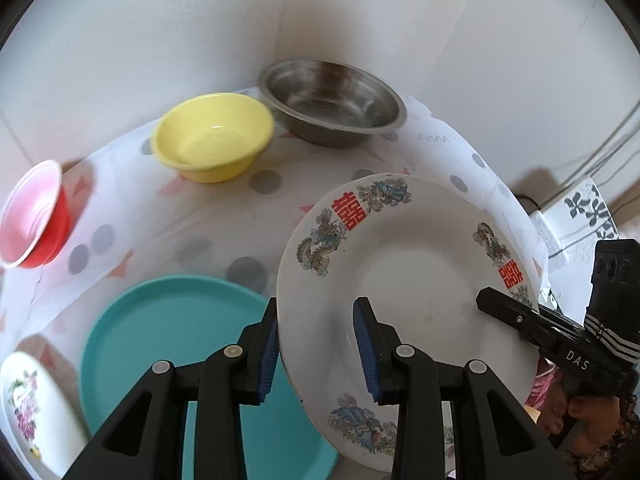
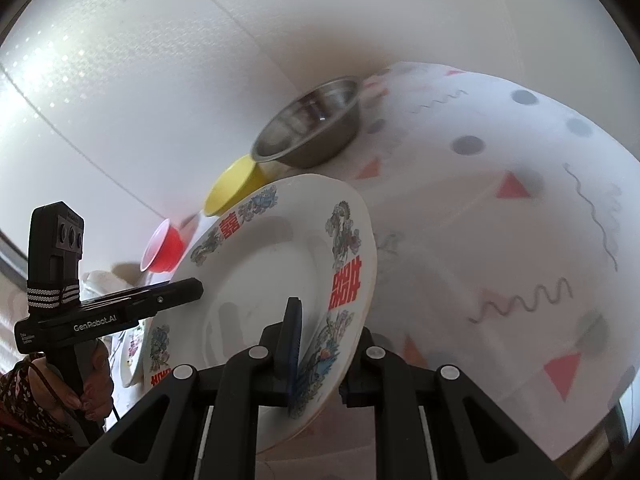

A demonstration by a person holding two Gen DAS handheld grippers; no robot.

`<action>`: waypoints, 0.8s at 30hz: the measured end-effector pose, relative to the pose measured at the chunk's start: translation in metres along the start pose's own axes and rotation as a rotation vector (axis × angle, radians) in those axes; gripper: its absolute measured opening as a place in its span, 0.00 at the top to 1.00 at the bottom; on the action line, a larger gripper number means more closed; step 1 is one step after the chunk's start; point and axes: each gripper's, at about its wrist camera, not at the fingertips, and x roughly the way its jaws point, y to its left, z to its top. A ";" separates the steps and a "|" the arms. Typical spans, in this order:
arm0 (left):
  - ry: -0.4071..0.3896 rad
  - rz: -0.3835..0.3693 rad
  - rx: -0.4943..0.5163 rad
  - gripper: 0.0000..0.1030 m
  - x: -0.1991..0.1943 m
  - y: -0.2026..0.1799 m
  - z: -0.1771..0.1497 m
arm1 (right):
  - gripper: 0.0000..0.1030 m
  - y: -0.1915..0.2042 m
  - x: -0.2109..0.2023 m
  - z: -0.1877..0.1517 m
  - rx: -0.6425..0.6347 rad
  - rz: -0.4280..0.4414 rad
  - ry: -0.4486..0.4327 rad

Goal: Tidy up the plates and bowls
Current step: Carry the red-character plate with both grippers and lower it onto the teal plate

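Two grippers, the left gripper [image 1: 316, 354] and right gripper [image 2: 320, 354], each clench the dragon plate's [image 1: 404, 280] rim, lifted tilted at 3 o'clock from the teal plate [image 1: 168, 344]. Keeping it level with both grips firm should help it stack squarely.

White dragon-patterned plate [image 1: 404, 280] – tilted, lifted above teal plate [image 1: 168, 340] – bowls behind

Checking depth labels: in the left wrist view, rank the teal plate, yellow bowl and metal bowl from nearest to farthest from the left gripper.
1. Teal plate, just left of the left gripper.
2. Yellow bowl, farther back, left.
3. Metal bowl, farthest, in the corner.
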 end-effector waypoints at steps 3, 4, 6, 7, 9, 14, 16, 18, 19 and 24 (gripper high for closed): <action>-0.020 0.011 -0.038 0.66 -0.013 0.013 -0.006 | 0.85 0.013 0.005 0.002 -0.034 0.022 0.010; -0.023 0.013 -0.048 0.66 -0.015 0.016 -0.007 | 0.85 0.017 0.007 0.003 -0.043 0.028 0.013; -0.035 0.018 -0.080 0.66 -0.023 0.026 -0.011 | 0.85 0.026 0.010 0.004 -0.065 0.042 0.024; -0.041 0.022 -0.095 0.66 -0.028 0.031 -0.013 | 0.85 0.031 0.013 0.005 -0.079 0.051 0.031; -0.050 0.035 -0.123 0.66 -0.035 0.040 -0.020 | 0.85 0.041 0.017 0.004 -0.102 0.066 0.044; -0.062 0.071 -0.199 0.66 -0.049 0.063 -0.040 | 0.85 0.068 0.035 0.003 -0.169 0.103 0.093; -0.066 0.087 -0.229 0.66 -0.055 0.074 -0.049 | 0.85 0.078 0.042 0.001 -0.193 0.120 0.117; -0.064 0.105 -0.266 0.66 -0.059 0.084 -0.059 | 0.85 0.088 0.049 0.000 -0.218 0.133 0.139; -0.065 0.108 -0.278 0.66 -0.061 0.088 -0.062 | 0.85 0.093 0.053 -0.002 -0.233 0.141 0.153; -0.057 0.140 -0.353 0.66 -0.066 0.108 -0.081 | 0.85 0.111 0.072 -0.009 -0.285 0.170 0.210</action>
